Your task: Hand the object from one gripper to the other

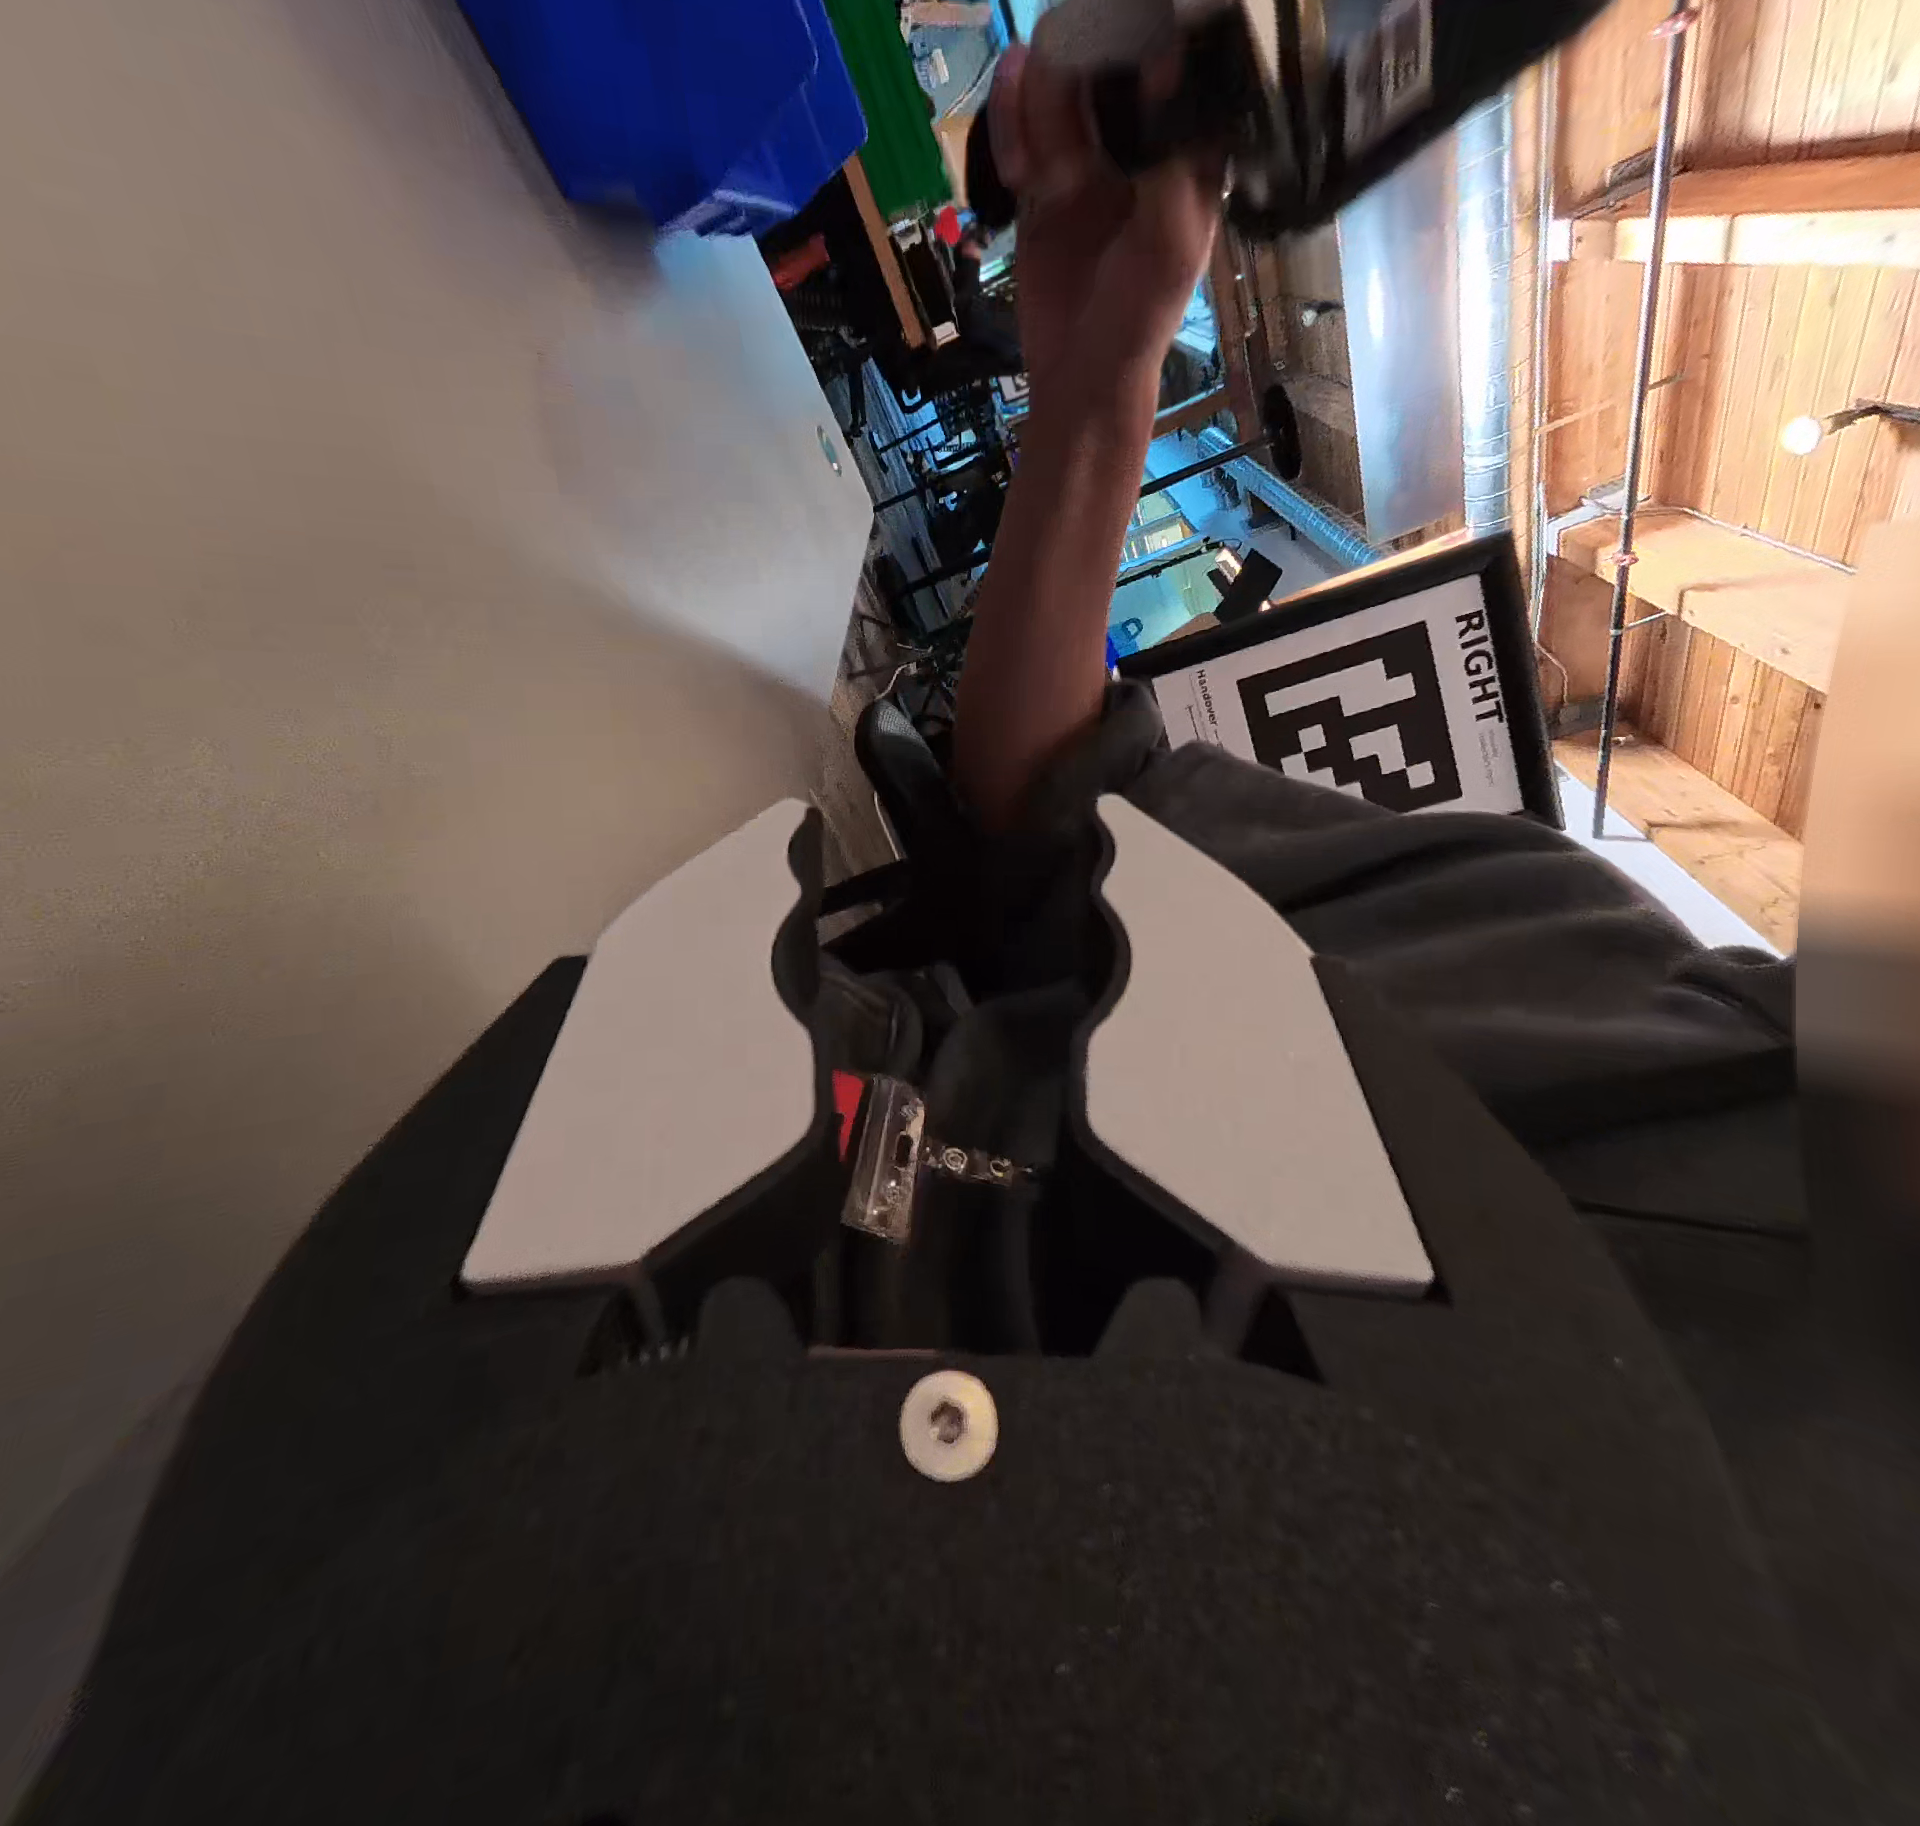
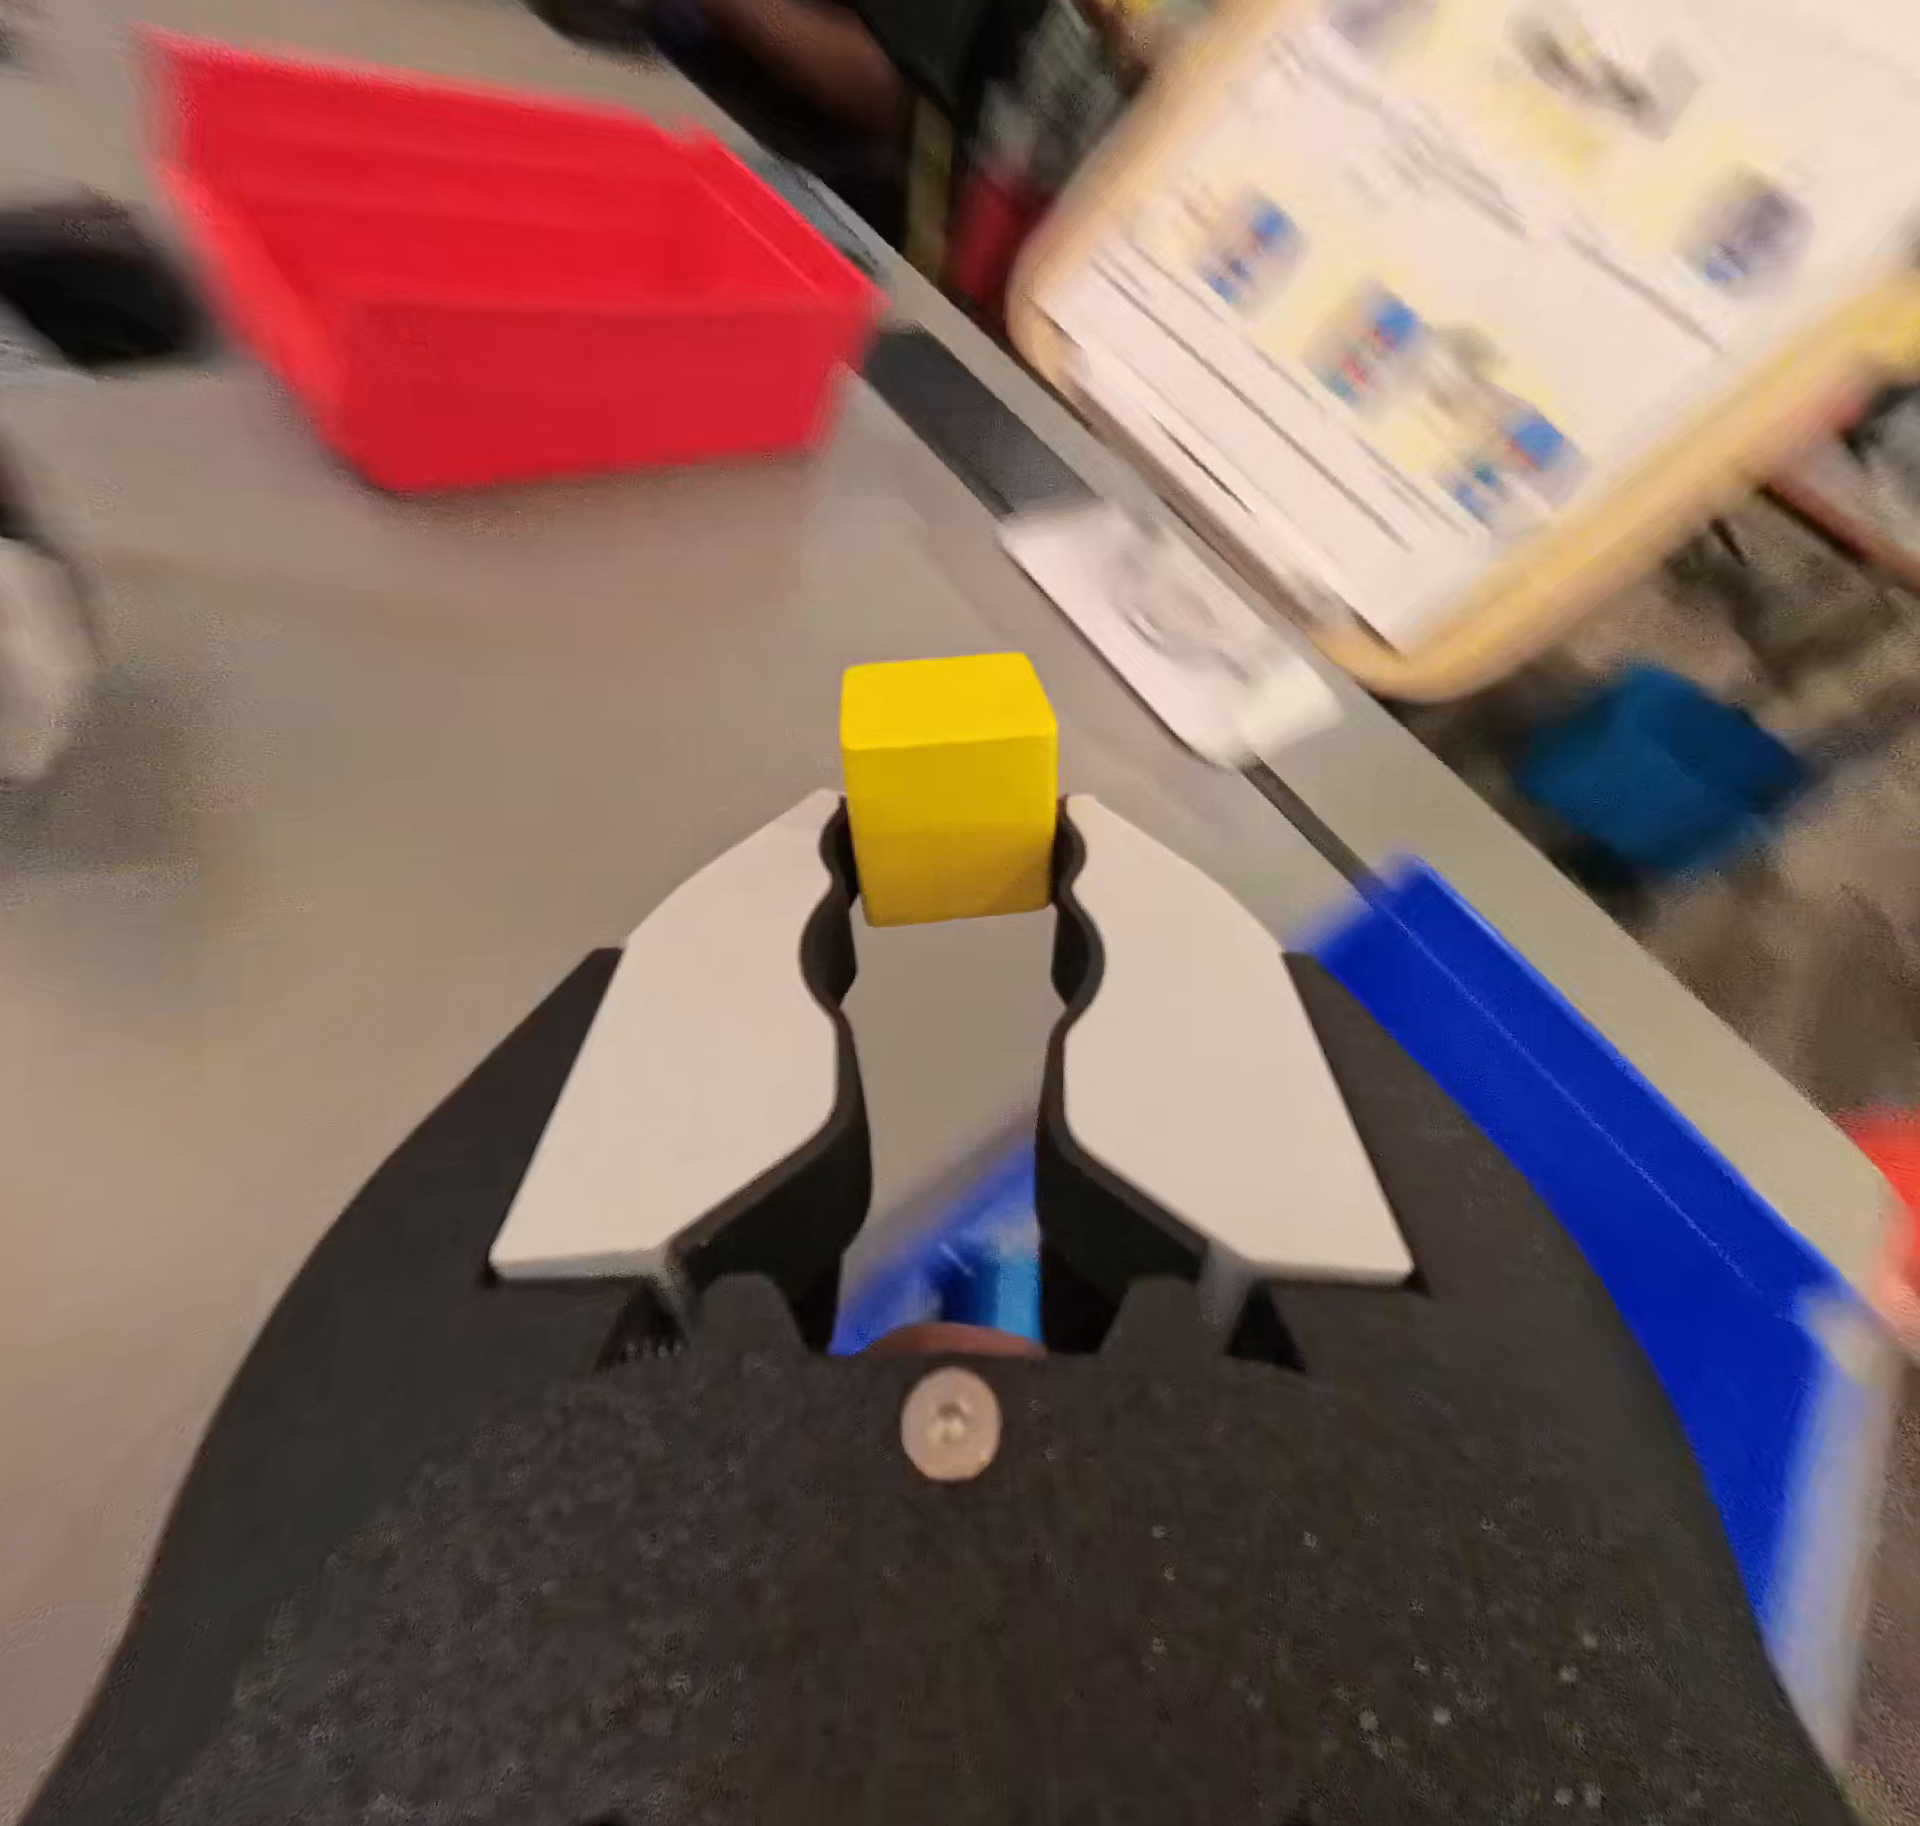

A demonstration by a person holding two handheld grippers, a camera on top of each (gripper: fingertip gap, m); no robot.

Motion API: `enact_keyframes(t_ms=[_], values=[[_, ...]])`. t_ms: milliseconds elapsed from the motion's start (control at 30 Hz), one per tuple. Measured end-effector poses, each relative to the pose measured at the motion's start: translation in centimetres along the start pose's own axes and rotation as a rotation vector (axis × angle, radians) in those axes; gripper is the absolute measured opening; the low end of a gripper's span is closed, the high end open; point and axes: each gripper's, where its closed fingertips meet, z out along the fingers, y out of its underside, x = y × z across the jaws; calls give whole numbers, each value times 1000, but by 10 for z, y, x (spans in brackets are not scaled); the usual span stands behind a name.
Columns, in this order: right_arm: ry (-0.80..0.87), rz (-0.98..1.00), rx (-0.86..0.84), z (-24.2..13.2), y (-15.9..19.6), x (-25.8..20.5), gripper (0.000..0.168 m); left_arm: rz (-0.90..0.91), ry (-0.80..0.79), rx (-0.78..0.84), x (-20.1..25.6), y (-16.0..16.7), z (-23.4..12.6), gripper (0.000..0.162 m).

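Pinching a yellow cube point(image 2: 948, 800) between its 2 fingertips, the right hand-held gripper point(image 2: 948, 846) is hovering over the grey bench point(image 2: 416, 737), the cube sticking out past the tips. A red bin point(image 2: 499, 290) is sitting on the bench at the far left, and a blue bin point(image 2: 1579, 1153) is lying near, to the right, by the bench edge. A framed sheet point(image 2: 1455, 270) is showing blurred at the far right. In the left wrist view, the left hand-held gripper point(image 1: 951, 831) is standing spread and holding nothing, pointing at the person's dark sleeve point(image 1: 1403, 945) and bare forearm point(image 1: 1070, 488). That arm's hand point(image 1: 1049, 135) is gripping the right hand-held gripper's handle at the top. A black-framed marker card point(image 1: 1351, 696) is standing behind the sleeve.
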Motion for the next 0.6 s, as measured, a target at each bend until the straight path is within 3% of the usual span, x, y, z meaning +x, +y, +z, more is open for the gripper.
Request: enact_keyframes(t_ms=[133,233,367,600], values=[[254,78,-428,-16,90,132,35,35,-10,8,3,-5,-1,45],[229,223,-641,-2,149,179,35,63,-17,11,5,-7,-3,44],[120,164,-999,7,210,189,35,71,-24,6,8,-7,-6,44],[-144,117,-1362,5,242,154,35,80,-27,8,9,-7,-9,43]])
